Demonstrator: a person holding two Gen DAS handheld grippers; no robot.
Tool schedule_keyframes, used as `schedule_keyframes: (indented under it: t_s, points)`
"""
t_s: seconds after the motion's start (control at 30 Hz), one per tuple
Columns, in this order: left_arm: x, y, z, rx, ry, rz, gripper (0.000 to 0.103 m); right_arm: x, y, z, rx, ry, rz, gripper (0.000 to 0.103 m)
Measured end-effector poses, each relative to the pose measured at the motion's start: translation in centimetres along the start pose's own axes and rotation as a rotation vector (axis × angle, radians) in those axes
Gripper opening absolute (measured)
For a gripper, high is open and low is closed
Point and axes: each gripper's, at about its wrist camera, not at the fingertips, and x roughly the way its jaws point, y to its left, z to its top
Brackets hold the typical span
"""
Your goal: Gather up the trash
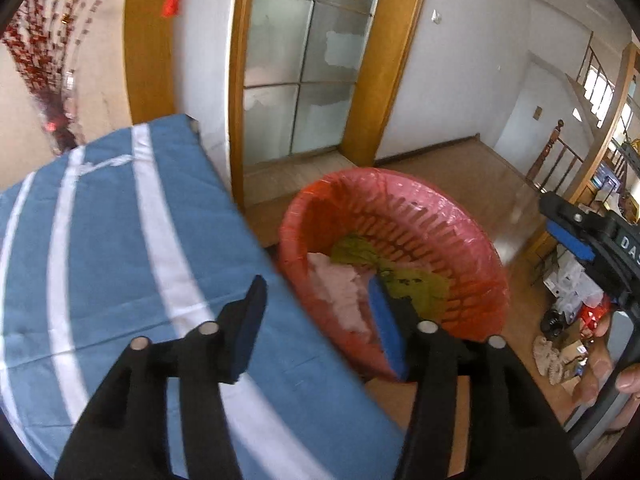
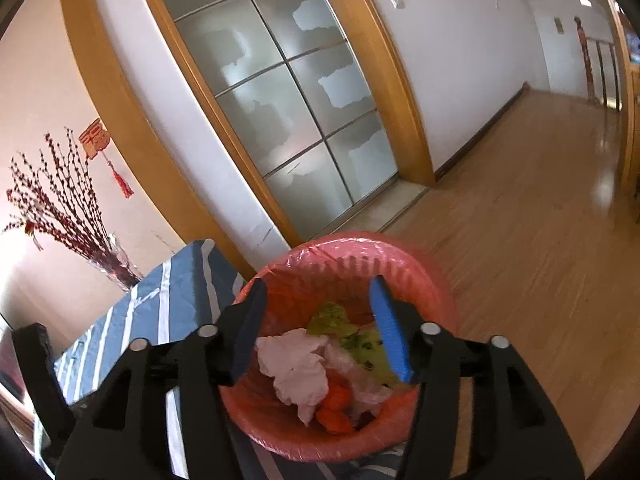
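A red slatted trash basket [image 1: 472, 240] lined with a pink plastic bag stands on the floor beside the table; it also shows in the right wrist view [image 2: 432, 280]. Inside lie crumpled white tissue [image 2: 296, 364], green leafy scraps [image 2: 332, 318] and orange pieces [image 2: 336, 408]. My left gripper [image 1: 320, 316] is open and empty, over the table edge next to the basket. My right gripper [image 2: 320, 328] is open and empty, directly above the basket. The right gripper also shows in the left wrist view [image 1: 576, 236].
A table with a blue, white-striped cloth [image 1: 100, 240] is left of the basket. A frosted glass door [image 1: 296, 64] with wooden frame stands behind. A vase of red branches [image 2: 68, 208] sits by the table's far end. Clutter [image 1: 568, 320] lies on the wooden floor at right.
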Motion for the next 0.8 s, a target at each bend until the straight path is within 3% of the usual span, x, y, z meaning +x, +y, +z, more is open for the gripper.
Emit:
schedule_keyframes:
  t_s: [0.07,0.3,0.47,0.8]
  points:
    - [-1.9,0.8,-0.7,0.006,-0.033,0.026,0.063,-1.6,0.7,-0.4,-0.029,-0.033,-0.009,0.069]
    - [-10.1,3.2,-4.2,-0.031,-0.191,0.135,0.099,-6.4,4.8,-2.9,-0.205,-0.140,-0.071,0.094]
    - [-14.9,4.0,-7.3,-0.063,-0.280,0.260,0.099,-9.0,7.8,-5.7,-0.328,-0.181,-0.099,0.101]
    - [-19.7,4.1,-11.7,-0.076,-0.368,0.392,0.099,-12.3,9.2,-8.9,-0.335,-0.203,-0.155,0.101]
